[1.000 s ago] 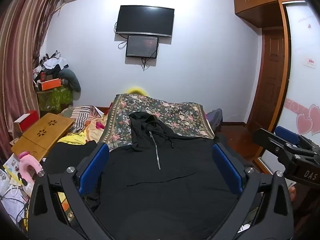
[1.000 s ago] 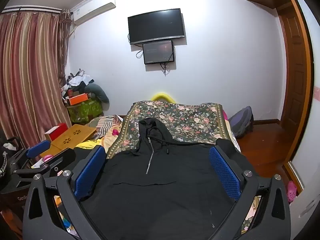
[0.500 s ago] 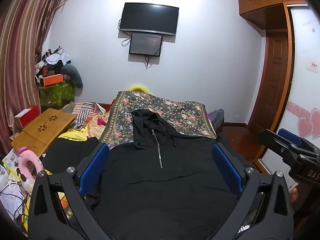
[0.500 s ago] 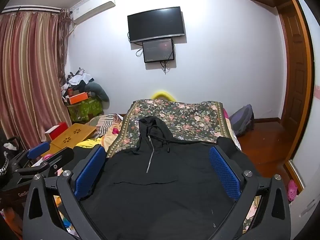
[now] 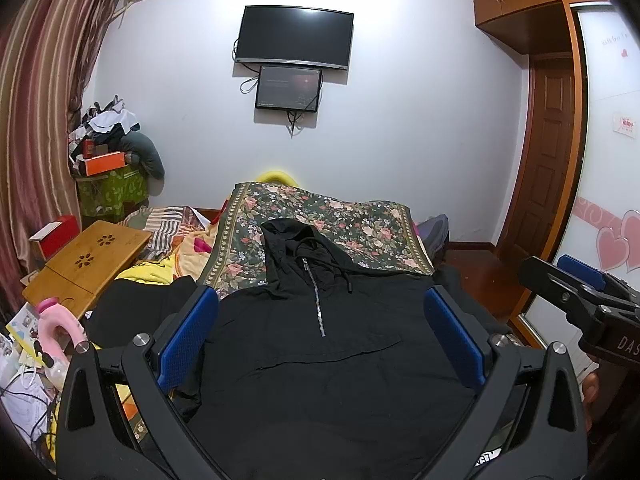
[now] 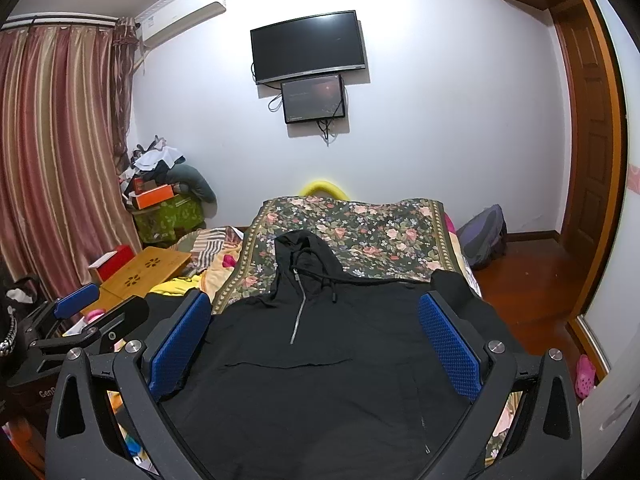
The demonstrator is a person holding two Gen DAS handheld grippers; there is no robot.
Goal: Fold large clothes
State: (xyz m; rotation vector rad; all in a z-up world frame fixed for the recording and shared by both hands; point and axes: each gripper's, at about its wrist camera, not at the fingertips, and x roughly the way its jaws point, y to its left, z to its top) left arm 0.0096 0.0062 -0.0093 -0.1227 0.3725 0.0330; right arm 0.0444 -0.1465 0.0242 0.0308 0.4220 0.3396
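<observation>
Lying flat on the bed (image 5: 360,220), front up over the floral cover, hood toward the far wall: the black hoodie (image 5: 320,340). Hovering above its lower part, apart from the cloth, with fingers (image 5: 188,340) spread wide and gripping nothing: left gripper (image 5: 320,338) and right gripper (image 6: 316,338).

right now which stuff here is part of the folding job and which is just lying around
Job:
- black hoodie, spread flat
- floral bedspread under it
- left gripper and right gripper, both open, holding nothing

Lying about:
- wooden lap desk
- striped blanket
- pink toy
- backpack
- wall TV
</observation>
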